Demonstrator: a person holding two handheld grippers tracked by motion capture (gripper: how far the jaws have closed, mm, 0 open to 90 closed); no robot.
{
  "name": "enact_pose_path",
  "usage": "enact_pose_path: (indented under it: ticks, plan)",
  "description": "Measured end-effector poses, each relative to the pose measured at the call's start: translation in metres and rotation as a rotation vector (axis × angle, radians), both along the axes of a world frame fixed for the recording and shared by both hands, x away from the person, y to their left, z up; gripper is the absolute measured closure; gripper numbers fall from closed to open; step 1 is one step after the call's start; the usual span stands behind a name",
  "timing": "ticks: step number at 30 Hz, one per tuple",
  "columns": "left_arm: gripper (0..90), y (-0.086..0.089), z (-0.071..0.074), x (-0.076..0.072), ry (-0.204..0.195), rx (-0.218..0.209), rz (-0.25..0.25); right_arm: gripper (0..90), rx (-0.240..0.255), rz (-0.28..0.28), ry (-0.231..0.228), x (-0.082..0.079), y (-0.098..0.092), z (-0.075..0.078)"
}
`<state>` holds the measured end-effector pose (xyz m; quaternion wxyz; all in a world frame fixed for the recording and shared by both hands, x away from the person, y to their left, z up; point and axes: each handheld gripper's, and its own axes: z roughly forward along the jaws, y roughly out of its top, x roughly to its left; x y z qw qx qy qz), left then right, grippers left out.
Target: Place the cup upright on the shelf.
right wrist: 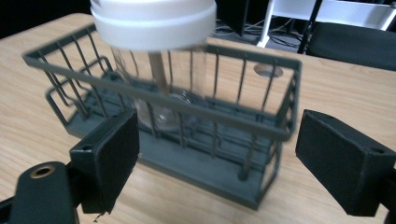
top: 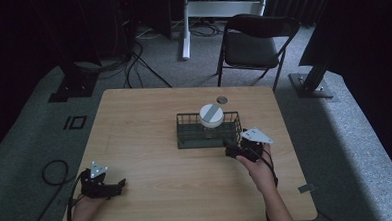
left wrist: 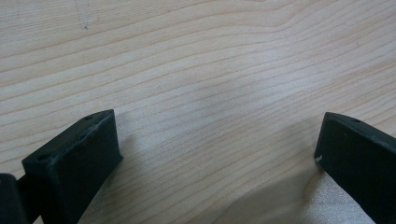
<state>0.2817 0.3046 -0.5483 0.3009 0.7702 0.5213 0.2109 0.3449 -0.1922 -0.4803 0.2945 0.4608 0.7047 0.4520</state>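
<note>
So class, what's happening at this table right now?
A person holds a gripper in each hand. The right gripper, jaws open, is at the near side of a dark wire basket where a clear jar with a white lid stands. It holds nothing. The left gripper rests open over bare table, well away.

Light wooden table (top: pixel 150 142) at frame centre in the high view. Dark wire basket (top: pixel 185 137) right of centre on it; clear glass jar with white lid (top: pixel 212 116) stands inside. Right gripper (top: pixel 232 151) just below the basket's lower right corner, possibly touching. Left gripper (top: pixel 118 186) at lower left. Black folding chair (top: pixel 253 43) behind the table, upper centre.
</note>
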Motion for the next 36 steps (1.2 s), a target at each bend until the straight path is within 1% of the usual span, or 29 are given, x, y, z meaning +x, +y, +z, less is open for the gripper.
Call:
enact_pose_path:
  ticks: [4,10,16,24,27,28,36]
  plan:
    - [0.2,0.0,0.0,0.0,0.0,0.0,0.0,13.3,-0.001,-0.013,0.006,-0.003,-0.008,-0.006]
    - [0.2,0.0,0.0,0.0,0.0,0.0,0.0,13.3,-0.022,-0.016,0.044,-0.006,-0.019,-0.02]
    - [0.2,0.0,0.0,0.0,0.0,0.0,0.0,13.3,-0.025,-0.033,0.07,-0.008,-0.027,-0.031]
    - [0.1,0.0,0.0,0.0,0.0,0.0,0.0,13.3,-0.025,-0.059,0.095,-0.009,-0.035,-0.042]
    - [0.2,0.0,0.0,0.0,0.0,0.0,0.0,13.3,-0.03,-0.065,0.102,-0.009,-0.037,-0.044]
    - [0.2,0.0,0.0,0.0,0.0,0.0,0.0,13.3,-0.034,-0.073,0.109,-0.01,-0.04,-0.048]
    - [0.2,0.0,0.0,0.0,0.0,0.0,0.0,13.2,-0.043,-0.106,0.138,-0.01,-0.05,-0.056]
